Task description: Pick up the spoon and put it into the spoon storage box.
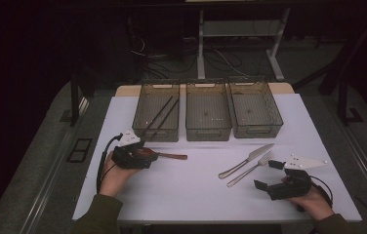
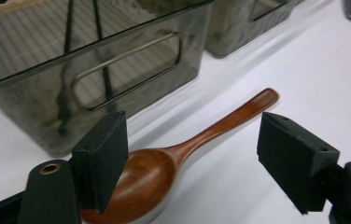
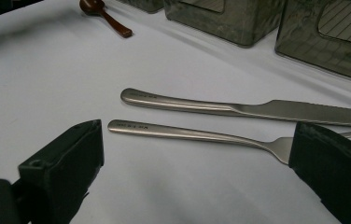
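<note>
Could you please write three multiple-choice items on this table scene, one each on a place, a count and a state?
1. Where do the two dark chopsticks lie?
A. left smoky plastic bin
B. middle bin
C. on the white tabletop

2. How many smoky bins stand in the row?
A. two
B. three
C. four

3. How do the left gripper's jaws stand around the brown wooden spoon?
A. shut on it
B. open
C. holding it aloft

Key: 1 A, they slant inside the left bin. 2 B, three stand side by side. 3 B, a wide gap shows and the spoon rests on the tabletop.
</note>
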A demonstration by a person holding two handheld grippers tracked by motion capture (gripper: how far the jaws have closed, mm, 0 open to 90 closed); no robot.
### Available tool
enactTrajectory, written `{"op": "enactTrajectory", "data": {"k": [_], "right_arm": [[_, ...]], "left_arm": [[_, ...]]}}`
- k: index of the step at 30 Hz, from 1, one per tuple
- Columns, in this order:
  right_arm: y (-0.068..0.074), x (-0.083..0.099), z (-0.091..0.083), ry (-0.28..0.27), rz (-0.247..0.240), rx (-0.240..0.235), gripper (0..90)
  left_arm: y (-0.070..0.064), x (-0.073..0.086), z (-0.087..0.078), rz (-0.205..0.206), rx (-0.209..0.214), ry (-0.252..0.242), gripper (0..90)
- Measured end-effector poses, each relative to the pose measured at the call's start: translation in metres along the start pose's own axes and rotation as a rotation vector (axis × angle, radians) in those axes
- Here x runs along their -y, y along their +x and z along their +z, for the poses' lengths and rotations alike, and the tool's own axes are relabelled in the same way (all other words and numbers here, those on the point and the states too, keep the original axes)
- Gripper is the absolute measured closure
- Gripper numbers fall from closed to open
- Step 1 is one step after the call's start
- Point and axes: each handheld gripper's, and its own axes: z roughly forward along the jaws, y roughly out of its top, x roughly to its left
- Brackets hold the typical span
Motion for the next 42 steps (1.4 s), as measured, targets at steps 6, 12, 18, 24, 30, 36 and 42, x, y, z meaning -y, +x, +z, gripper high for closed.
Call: {"op": "enactTrajectory", "data": {"k": [6,12,18,24,30,36,42], "right_arm": [[0.0,0.0,0.0,0.0,0.0,-0.001,2.7],[0.0,0.0,0.0,0.001,0.002,-0.004,2.7],[-0.001,0.0,0.001,0.003,-0.001,-0.002,2.7],[-0.001,0.0,0.001,0.004,-0.001,-0.003,2.7],[-0.001,0.0,0.001,0.003,-0.002,-0.004,2.7],[-0.001,0.0,0.001,0.003,-0.001,-0.004,2.7],[-0.001,0.0,0.0,0.003,-0.001,-0.004,2.7]], "left_arm": [[0.013,0.005,0.001,-0.022,-0.026,0.008,23.7],[0.026,0.01,0.004,-0.044,-0.045,0.03,23.7],[0.037,0.014,0.005,-0.057,-0.069,0.042,23.8],[0.043,0.017,0.009,-0.072,-0.073,0.056,23.9],[0.047,0.02,0.014,-0.074,-0.072,0.077,23.9],[0.047,0.02,0.015,-0.058,-0.071,0.101,24.1],[0.046,0.02,0.017,-0.045,-0.062,0.115,24.9]]}}
